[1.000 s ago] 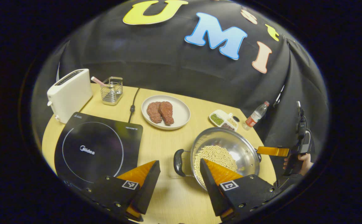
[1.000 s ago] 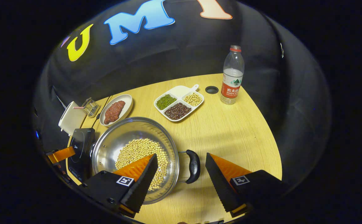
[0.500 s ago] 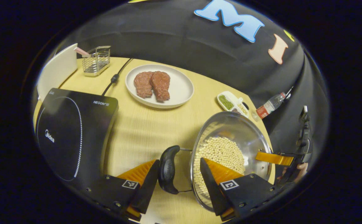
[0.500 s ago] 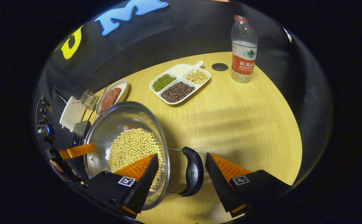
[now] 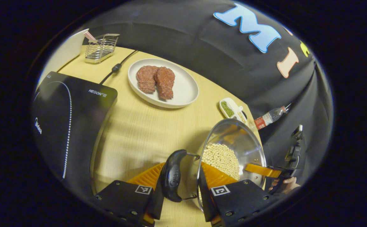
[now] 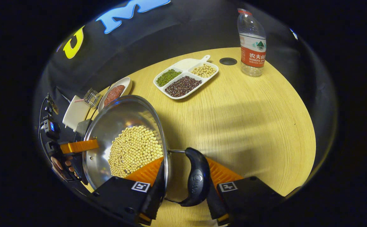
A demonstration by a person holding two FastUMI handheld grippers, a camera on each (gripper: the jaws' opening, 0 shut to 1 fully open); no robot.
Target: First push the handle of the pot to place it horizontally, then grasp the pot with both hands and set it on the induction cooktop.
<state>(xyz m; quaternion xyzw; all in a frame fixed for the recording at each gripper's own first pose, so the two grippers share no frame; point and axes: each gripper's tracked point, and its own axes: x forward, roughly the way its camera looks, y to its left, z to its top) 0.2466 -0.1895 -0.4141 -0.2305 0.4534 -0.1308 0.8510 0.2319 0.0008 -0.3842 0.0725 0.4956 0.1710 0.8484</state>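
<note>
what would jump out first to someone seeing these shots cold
The steel pot heaped with pale beans, near the table's front edge, with a gripper closing around each of its black side handles. Behind it sit a white plate with two red meat patties and, at the table's left, the black induction cooktop.

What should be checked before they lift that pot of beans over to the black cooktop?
1. Left gripper straddles the pot's left handle: ok.
2. Right gripper straddles the right handle: ok.
3. Both grips firm: cannot tell; whether both fingers press is unclear.
4. Induction cooktop free: ok on the part in view.
5. Path across the table: ok; the plate of meat sits farther back.
6. Soybeans well below the pot rim: ok.
</note>
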